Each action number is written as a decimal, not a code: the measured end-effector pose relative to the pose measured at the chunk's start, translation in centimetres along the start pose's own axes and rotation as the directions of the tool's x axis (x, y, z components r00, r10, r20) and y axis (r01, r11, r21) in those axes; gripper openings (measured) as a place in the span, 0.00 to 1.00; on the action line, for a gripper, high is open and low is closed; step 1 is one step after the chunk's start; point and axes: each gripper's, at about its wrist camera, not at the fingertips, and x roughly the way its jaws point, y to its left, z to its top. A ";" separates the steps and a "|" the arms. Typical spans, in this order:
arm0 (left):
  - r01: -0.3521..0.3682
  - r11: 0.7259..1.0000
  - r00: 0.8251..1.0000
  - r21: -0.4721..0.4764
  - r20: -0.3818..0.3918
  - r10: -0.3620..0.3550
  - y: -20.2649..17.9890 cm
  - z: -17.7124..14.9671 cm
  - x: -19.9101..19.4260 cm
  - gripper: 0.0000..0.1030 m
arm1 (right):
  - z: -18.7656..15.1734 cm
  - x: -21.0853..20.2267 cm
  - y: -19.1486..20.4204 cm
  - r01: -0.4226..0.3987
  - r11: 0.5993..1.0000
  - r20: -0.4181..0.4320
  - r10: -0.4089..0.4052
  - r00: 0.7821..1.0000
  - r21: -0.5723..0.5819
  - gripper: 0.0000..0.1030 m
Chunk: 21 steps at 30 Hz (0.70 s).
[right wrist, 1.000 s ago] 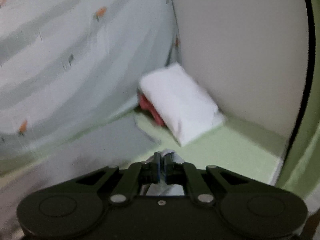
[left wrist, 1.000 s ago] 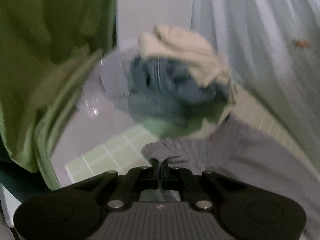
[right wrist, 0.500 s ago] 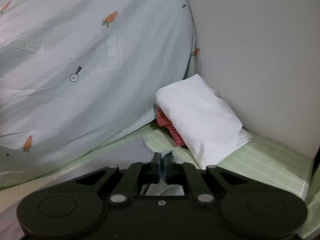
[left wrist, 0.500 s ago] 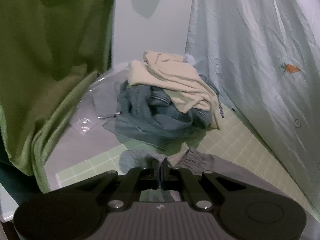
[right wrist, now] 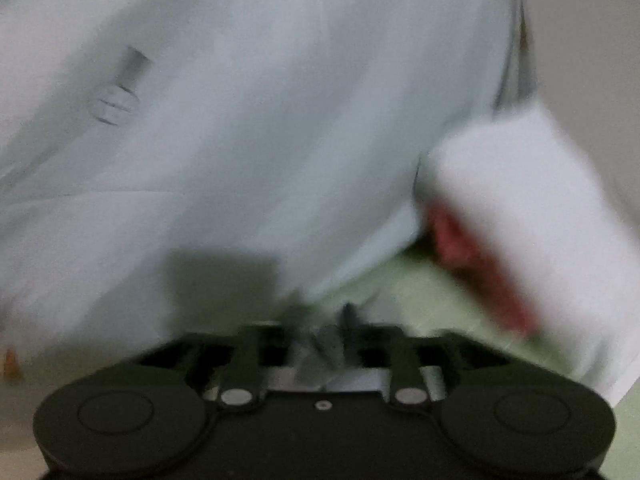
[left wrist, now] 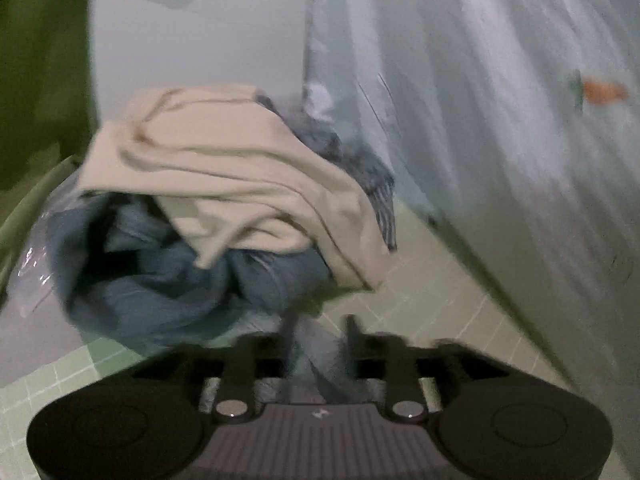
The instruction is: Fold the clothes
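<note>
Just ahead of my left tongs point(left wrist: 318, 332) lies one heap of unfolded clothes: a cream garment point(left wrist: 240, 176) draped over a bundle of blue denim point(left wrist: 160, 288), with a striped grey-blue piece point(left wrist: 376, 184) at its far side, three in all. The heap sits on a green checked sheet point(left wrist: 432, 312). My left jaws are opening; blurred grey-blue cloth shows between them, unpinched. My right tongs point(right wrist: 320, 320) are opening too, with a scrap of grey cloth in the gap, too blurred to tell whether it touches. To their right is one stack of two folded pieces, white point(right wrist: 532, 208) over red point(right wrist: 472, 248). A pale carrot-print sheet point(right wrist: 248, 112) hangs behind both. No container shows.
</note>
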 end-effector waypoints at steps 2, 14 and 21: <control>-0.018 0.999 1.000 0.030 0.002 0.018 0.5 -1.7 -0.9 0.85 | -1.9 0.3 0.5 -0.003 1.000 -0.034 0.003 0.999 0.006 0.58; -0.037 0.999 0.965 -0.018 -0.259 0.031 4.1 -11.0 -0.5 0.87 | -13.8 -3.0 -1.8 0.083 0.996 -0.262 -0.073 0.962 0.028 0.78; -0.049 0.999 0.961 -0.013 -0.272 0.044 3.5 -11.4 0.8 0.07 | -14.5 -1.6 0.3 0.109 0.991 -0.257 -0.125 0.958 -0.073 0.51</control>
